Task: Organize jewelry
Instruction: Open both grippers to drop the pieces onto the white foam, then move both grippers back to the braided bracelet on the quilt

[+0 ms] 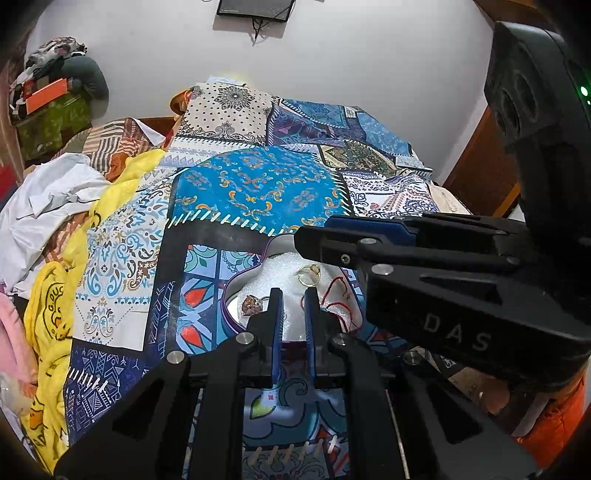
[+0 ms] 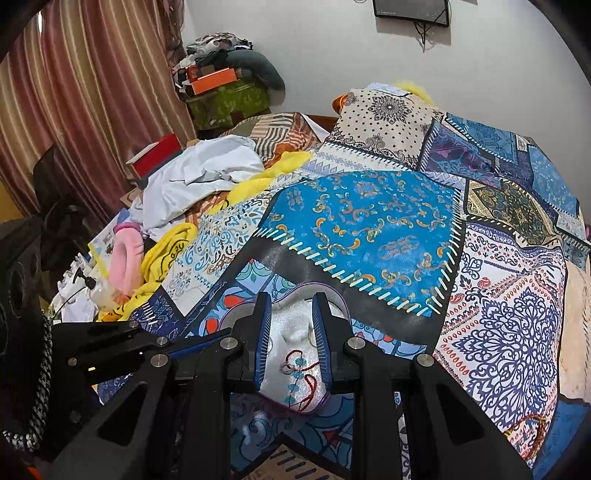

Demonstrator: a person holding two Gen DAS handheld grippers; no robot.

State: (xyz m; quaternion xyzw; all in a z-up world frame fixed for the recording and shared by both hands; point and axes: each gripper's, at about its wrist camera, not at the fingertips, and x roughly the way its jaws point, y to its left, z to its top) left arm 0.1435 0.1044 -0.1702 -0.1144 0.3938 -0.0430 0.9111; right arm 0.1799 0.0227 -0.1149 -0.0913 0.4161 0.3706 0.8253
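Red-cord bracelet (image 2: 301,373) lengthwise between parted right hand-held gripper (image 2: 291,345) fingers.

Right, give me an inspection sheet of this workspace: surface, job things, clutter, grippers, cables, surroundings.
Surface: blue patchwork-print bedspread.
Job things: heart-shaped purple-rimmed box with white foam lining holds a thin gold ring, an amber-stone ring and a red cord bracelet.
Clutter: yellow printed cloth, crumpled white sheet, pink plush item.
Grippers: left gripper open, empty, over the box; right gripper open, empty, over the box.
Cables: braided black-and-white cable at the right view's left edge.
Surroundings: white wall, striped curtain, wall-mounted black screen.
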